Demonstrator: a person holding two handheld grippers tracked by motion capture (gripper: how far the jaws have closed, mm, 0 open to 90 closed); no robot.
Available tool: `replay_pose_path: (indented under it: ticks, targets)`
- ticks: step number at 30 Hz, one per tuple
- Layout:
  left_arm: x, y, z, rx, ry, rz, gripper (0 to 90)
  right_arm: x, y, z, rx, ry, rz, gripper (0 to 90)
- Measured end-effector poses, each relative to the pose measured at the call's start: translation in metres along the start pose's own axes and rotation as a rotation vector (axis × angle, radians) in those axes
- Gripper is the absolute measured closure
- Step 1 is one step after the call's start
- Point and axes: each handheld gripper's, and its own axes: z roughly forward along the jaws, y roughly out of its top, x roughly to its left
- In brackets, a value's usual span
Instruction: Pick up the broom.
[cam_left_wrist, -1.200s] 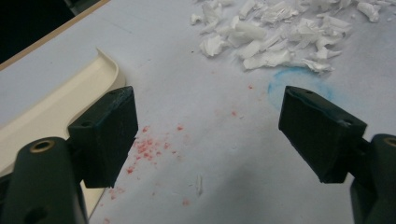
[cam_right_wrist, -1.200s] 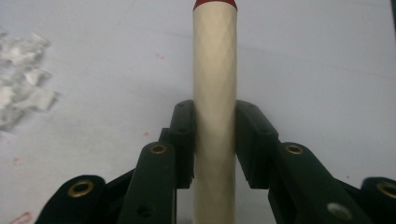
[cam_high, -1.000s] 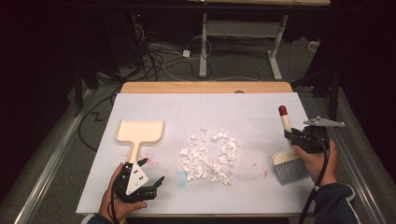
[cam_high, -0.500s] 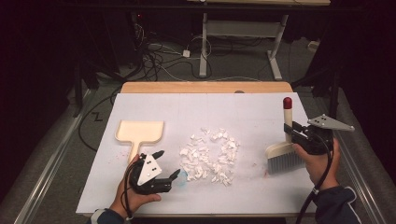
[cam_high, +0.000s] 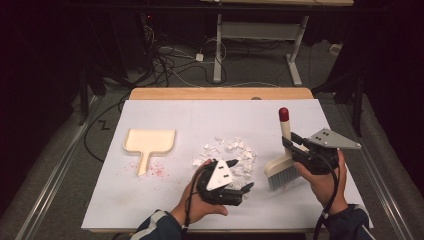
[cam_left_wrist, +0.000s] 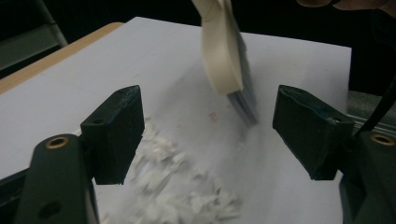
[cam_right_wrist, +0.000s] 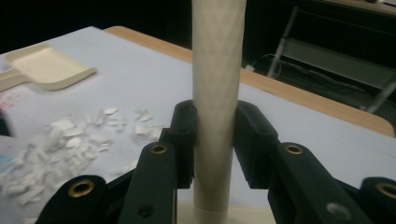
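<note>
A cream hand brush (cam_high: 281, 169) with a red-tipped handle stands nearly upright at the right of the white sheet (cam_high: 200, 115), its bristles low over the sheet. My right gripper (cam_high: 289, 145) is shut on the handle (cam_right_wrist: 217, 70). A pile of white paper scraps (cam_high: 230, 150) lies mid-sheet. My left gripper (cam_high: 240, 175) hovers at the pile's near edge and points right toward the brush (cam_left_wrist: 224, 51). Its jaws have just been closing a little but stand open, with nothing between them. A cream dustpan (cam_high: 150, 141) lies flat at the left.
Red specks (cam_high: 157, 171) dot the sheet by the dustpan's handle. A strip of wooden tabletop (cam_high: 220, 93) shows beyond the sheet's far edge. Cables and metal table legs (cam_high: 295, 55) are on the dark floor behind.
My left gripper has travelled right along the front of the sheet to the scrap pile. The right gripper has lifted the brush and carried it left toward the pile.
</note>
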Motion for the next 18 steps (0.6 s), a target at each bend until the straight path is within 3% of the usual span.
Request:
replay_pose_path:
  ticks: [4, 9, 13, 18]
  targets:
    - [-0.007, 0.006, 0.021, 0.007, -0.026, -0.002, 24.4, 0.020, 0.006, -0.007, -0.037, 0.025, -0.049, 71.3]
    - [-0.004, 0.007, 0.031, -0.021, -0.064, -0.067, 28.0, 0.042, 0.011, -0.012, -0.060, 0.074, -0.088, 71.3]
    - [0.005, 0.002, 0.031, -0.047, -0.119, -0.121, 43.2, 0.054, 0.014, -0.014, -0.061, 0.104, -0.107, 71.2]
    - [0.011, 0.000, 0.024, -0.076, -0.148, -0.117, 59.2, 0.061, 0.016, -0.019, -0.098, 0.101, -0.109, 71.1]
